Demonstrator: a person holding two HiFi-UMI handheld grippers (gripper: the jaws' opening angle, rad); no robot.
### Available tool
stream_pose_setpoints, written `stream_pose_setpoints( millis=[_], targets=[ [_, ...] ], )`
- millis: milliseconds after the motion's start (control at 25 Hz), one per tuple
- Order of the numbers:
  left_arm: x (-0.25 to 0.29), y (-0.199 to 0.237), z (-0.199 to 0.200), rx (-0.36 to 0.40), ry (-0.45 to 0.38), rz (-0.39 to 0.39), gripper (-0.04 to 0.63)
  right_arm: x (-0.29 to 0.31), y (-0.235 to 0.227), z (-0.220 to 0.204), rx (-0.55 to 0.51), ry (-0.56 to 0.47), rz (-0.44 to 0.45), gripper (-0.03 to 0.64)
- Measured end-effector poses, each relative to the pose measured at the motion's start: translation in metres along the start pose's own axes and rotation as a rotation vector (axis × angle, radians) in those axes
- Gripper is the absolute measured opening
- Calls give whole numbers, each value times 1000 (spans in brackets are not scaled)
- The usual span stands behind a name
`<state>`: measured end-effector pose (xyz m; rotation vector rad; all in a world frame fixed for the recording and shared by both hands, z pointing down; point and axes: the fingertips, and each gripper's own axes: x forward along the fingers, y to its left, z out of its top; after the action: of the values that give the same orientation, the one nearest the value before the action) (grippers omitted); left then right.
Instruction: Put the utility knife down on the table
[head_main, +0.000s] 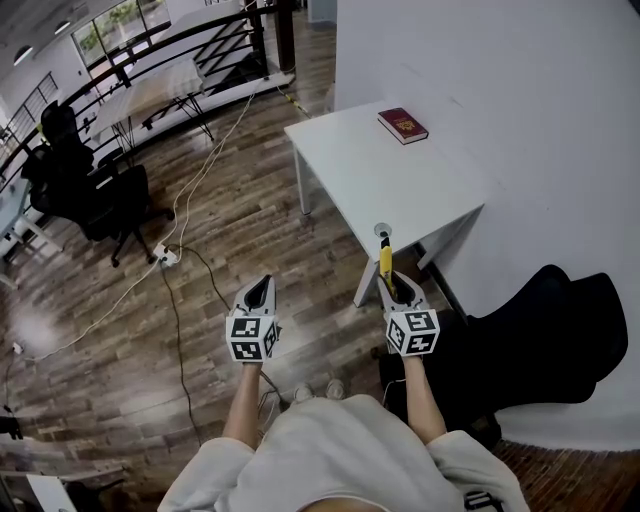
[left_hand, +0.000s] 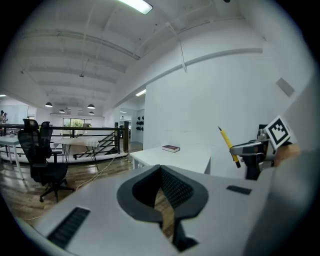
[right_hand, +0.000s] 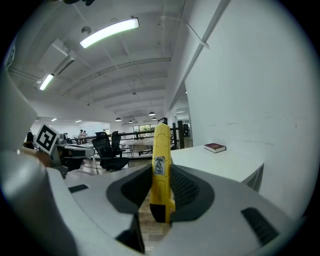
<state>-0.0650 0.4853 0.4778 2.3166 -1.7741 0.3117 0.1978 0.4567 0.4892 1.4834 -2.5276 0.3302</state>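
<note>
While the person stands at the near corner of the worktop, both arms are out over the wood floor (head_main: 230, 220).
Right claw (head_main: 392, 287): clamped on the knife (right_hand: 161, 165), one pad on each flat side.
Knife: yellow body with a black butt below the pads and a small sticker on the side. It points forward and up out of the claw. It is in the air, not on the worktop.
Knife tip: in the head view it lies over the worktop's near corner.
Left claw (left_hand: 161, 172): tips together, nothing between them, floor showing through the slit behind.
Worktop (head_main: 350, 175): white, set against the white wall.
Book (head_main: 402, 125): dark red, lying flat at the far side, well apart from the knife.
Office chair (head_main: 100, 200): black, off to the left.
</note>
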Motion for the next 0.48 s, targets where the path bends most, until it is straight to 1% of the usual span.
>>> stream_pose_setpoints(
  millis=[320, 480],
  targets=[
    [20, -12, 1, -1, 9, 12, 6, 11, -20, 1, -4, 5, 24, 110],
    [28, -13, 1, -4, 10, 30, 6, 20, -31, -1, 2, 6, 38, 111]
  ],
)
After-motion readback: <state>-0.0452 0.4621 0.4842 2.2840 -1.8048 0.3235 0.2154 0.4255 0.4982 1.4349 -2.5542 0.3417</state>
